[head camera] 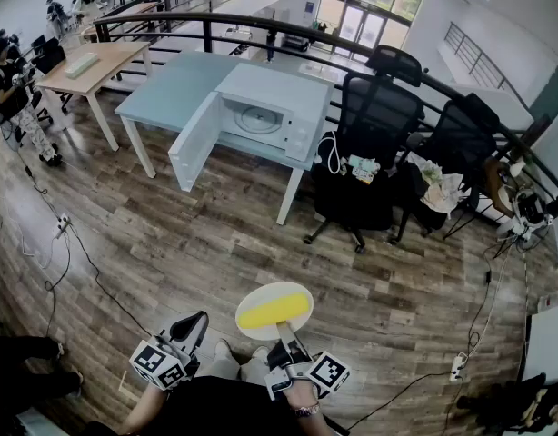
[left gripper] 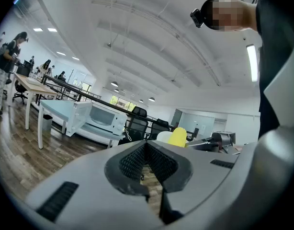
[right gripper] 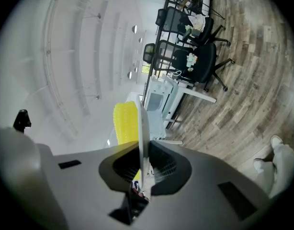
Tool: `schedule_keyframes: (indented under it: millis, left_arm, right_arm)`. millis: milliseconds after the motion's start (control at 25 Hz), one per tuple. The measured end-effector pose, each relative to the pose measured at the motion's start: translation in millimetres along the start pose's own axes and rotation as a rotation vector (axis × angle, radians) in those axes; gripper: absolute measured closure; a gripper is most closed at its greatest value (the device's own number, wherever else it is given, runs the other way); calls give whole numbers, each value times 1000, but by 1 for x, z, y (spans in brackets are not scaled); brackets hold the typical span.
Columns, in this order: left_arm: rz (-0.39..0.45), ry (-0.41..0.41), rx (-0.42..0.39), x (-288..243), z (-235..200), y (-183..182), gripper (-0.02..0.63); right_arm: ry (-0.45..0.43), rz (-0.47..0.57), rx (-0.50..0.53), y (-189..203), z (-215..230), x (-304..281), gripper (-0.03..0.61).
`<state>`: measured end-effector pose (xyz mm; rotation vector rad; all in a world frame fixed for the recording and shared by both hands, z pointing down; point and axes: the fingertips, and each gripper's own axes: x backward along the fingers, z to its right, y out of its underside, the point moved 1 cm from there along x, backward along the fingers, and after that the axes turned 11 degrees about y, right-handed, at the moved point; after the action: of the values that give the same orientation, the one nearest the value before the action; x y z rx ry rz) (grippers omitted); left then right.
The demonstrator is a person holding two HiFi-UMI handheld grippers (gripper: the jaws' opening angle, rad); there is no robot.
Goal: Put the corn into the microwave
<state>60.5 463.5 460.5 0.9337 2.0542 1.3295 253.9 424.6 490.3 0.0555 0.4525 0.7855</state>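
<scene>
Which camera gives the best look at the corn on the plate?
The head view: the corn lies fully visible from above on the plate. The right gripper view shows it side-on beside the plate's edge; the left gripper view shows only a small yellow end.

In the right gripper view the plate's (right gripper: 141,128) near rim is buried between the fingers (right gripper: 168,169), which also hide the corn's (right gripper: 124,123) lower end. The head view's bottom edge cuts off both arms (head camera: 141,416).
</scene>
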Motion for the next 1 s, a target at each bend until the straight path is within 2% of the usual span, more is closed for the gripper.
schedule_keyframes:
  millis: [200,320,600,840,1000]
  left_arm:
    - [6,-13,3,8,1,-7,611]
    - [6,-8,-3,9,1,-7,611]
    - [3,-18,-20,16,-3,-6,611]
    - [-15,0,-25,20,-14,-3,611]
    - [-6,12,-46,24,-17,-10,611]
  right_arm:
    - [-12,-6,-22,11,-2,2,546]
    - [22,-10,-6,14,1,3,546]
    - [23,-11,-1,23,-1,-1,546]
    - [3,5,-71,31,-7,-10,546]
    - [6,14,-70,35,-14,-15,546]
